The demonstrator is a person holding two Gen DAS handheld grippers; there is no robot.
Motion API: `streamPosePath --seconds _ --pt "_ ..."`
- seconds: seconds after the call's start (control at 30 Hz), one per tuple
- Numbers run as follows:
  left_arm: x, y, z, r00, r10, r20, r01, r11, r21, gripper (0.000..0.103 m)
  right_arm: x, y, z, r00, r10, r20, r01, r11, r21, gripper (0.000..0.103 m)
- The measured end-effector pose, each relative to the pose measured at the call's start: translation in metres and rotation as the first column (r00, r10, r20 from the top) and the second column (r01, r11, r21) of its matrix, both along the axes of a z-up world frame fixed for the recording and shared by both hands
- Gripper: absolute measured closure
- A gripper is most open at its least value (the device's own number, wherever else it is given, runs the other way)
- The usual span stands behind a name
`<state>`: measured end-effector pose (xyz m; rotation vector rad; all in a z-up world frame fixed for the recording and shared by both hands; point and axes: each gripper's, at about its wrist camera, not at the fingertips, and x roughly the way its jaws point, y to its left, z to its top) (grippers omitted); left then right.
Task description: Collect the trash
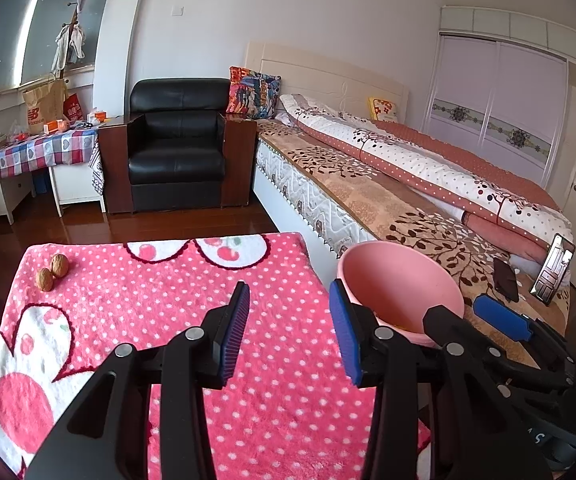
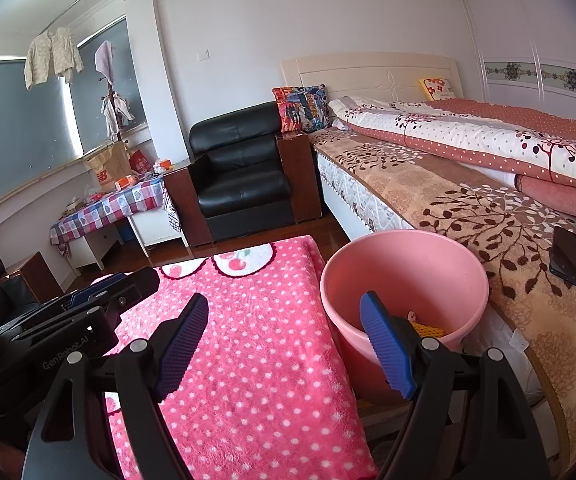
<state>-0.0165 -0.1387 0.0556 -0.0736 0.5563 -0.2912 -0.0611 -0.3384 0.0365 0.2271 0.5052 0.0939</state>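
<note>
Left gripper (image 1: pixel 290 330), right gripper (image 2: pixel 283 346): fingers wide, empty. Walnuts (image 1: pixel 51 271) at 10 o'clock could roll off blanket (image 1: pixel 279 360), missing bucket (image 2: pixel 404 264).

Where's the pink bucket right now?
The pink bucket stands between the pink dotted blanket and the bed, just ahead of the right gripper in its wrist view.

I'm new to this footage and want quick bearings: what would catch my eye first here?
The bright pink dotted blanket fills the foreground under both open grippers, left and right. Two walnuts lie at its far left corner. A pink bucket stands between blanket and bed, with something yellow in its bottom.
</note>
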Motion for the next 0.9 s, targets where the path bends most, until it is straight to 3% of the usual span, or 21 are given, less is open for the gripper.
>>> streamPosePath --seconds 0.9 --pt "0.014 0.005 -0.013 0.999 0.008 -0.035 -0.008 1.000 -0.004 0.061 0.024 0.003 -0.009 0.999 0.023 -0.047 -0.023 1.000 -0.008 0.026"
